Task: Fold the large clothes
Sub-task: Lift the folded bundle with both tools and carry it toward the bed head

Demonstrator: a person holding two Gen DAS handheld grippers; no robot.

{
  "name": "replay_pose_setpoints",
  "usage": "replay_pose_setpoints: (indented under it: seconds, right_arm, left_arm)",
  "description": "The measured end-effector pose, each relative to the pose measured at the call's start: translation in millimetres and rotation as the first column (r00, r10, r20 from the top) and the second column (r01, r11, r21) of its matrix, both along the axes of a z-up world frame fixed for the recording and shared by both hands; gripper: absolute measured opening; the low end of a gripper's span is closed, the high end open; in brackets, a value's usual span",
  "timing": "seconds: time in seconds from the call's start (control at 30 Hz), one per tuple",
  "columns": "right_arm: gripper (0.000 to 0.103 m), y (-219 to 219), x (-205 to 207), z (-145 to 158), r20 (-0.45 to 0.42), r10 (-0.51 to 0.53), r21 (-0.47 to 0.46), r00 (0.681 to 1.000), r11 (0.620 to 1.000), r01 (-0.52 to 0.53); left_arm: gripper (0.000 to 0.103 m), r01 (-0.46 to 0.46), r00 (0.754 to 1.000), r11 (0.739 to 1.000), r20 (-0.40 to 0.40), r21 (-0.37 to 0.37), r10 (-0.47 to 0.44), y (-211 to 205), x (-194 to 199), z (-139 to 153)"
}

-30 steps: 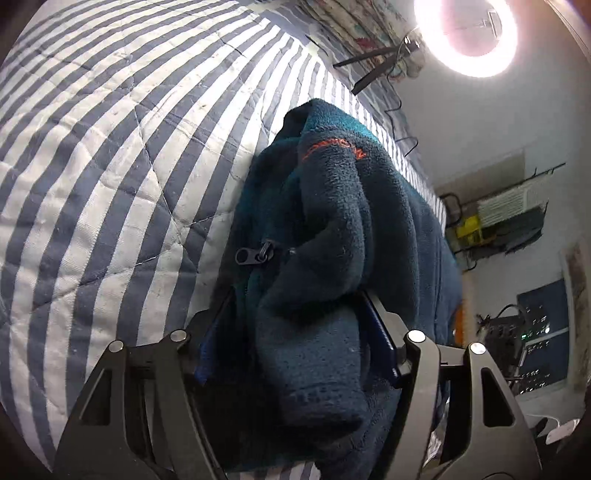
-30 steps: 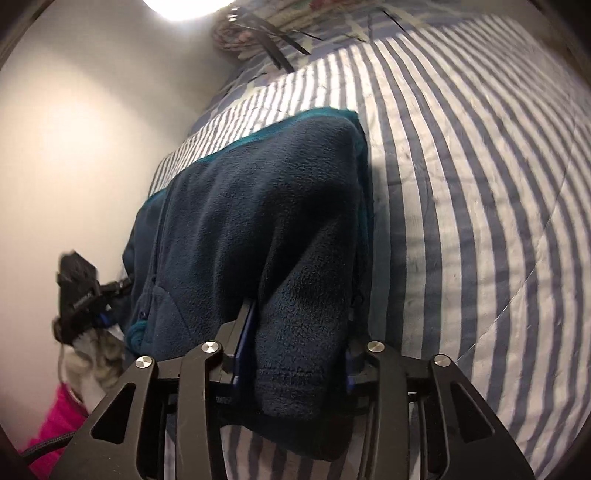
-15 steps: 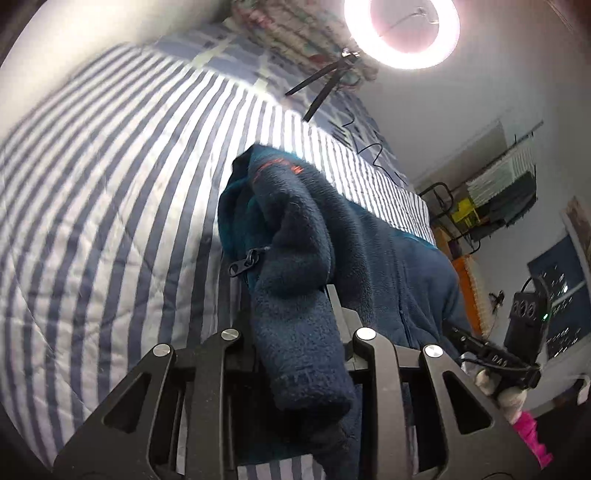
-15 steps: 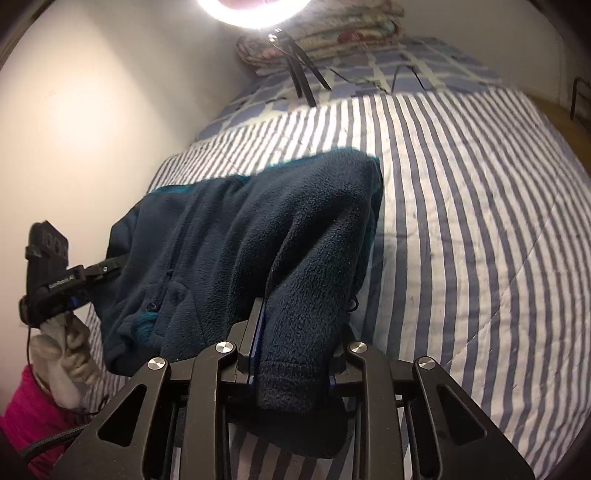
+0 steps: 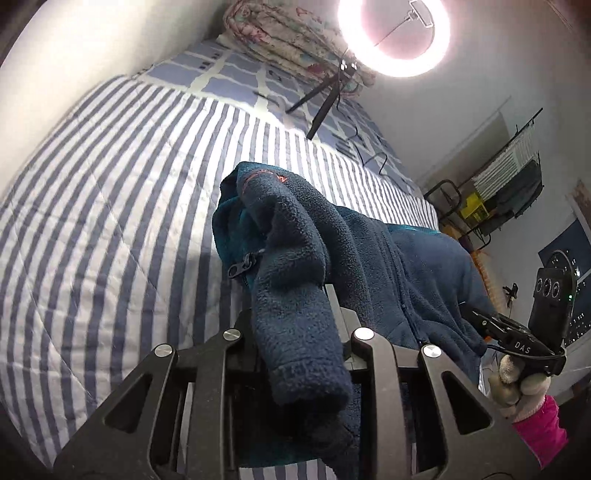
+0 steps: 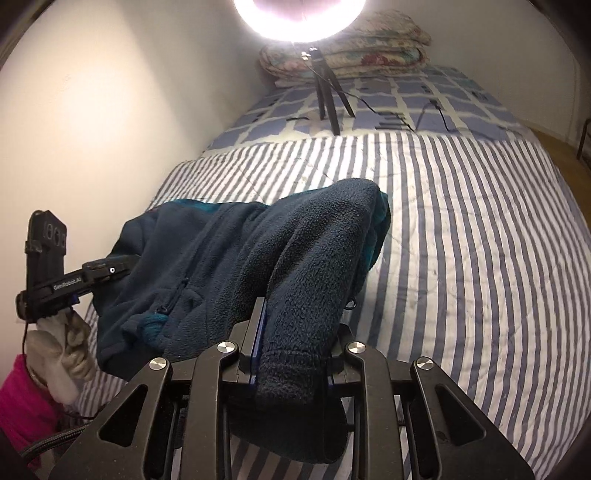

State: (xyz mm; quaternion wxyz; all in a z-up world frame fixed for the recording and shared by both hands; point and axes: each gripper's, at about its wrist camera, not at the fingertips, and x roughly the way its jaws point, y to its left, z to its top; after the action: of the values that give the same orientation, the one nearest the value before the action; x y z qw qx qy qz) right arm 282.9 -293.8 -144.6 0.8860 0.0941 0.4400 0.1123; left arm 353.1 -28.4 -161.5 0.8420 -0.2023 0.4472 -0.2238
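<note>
My left gripper point(image 5: 295, 314) is clamped on one sleeve cuff point(image 5: 306, 354) of the dark blue fleece jacket point(image 5: 399, 273). A second ago its jaws stood wide around the sleeve; they have just been closing, and the fleece is now pinched between them. The zip pull point(image 5: 242, 263) hangs free beside the bunched collar. In this view the jacket's near edge has come up off the striped quilt point(image 5: 110, 229), while the far part of the body rests on it.

My right gripper point(image 6: 295, 328) grasps the other sleeve cuff point(image 6: 291, 373) in the same way; its jaws have also just been closing, with fleece between them. From this side the jacket point(image 6: 207, 258) drapes from the grip back to the quilt point(image 6: 461, 240).

Judgement: both grasps are secured and the lift has begun, so the next step is likely to carry the sleeves across the jacket body to form the first fold. Uneven lifting may drag the body out of square.

Count:
- Jacket: one.
- Sleeve cuffs held: two.
- Grippers: two, each seen in the other's view, in a gloved hand point(image 6: 62, 347) with a pink sleeve.
- Ring light point(image 5: 395, 33) on tripod: one.
- Folded floral blankets point(image 6: 351, 48) at the bed head: one stack.
</note>
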Motion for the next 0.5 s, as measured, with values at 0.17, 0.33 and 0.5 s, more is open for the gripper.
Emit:
replay_pose_setpoints:
  seconds: [0.17, 0.33, 0.5]
  right_arm:
    - [0.022, 18.1, 26.7, 20.2, 0.058, 0.015, -0.021, 0.998, 1.0, -0.014]
    - [0.022, 53.6, 75.9, 38.2, 0.129, 0.032, -0.056, 0.991, 0.998, -0.024]
    - [0.022, 95.3, 141.9, 47.6, 0.198, 0.047, -0.066, 0.979, 0.997, -0.034]
  left_arm:
    - [0.023, -0.031, 0.997, 0.999, 0.067, 0.032, 0.029, 20.1, 31.0, 23.4]
    - [0.023, -0.098, 0.981, 0.989, 0.177, 0.113, 0.077, 48.1, 78.9, 55.9]
    - [0.023, -0.176, 0.954, 0.961, 0.279, 0.213, 0.113, 80.3, 134.8, 74.3]
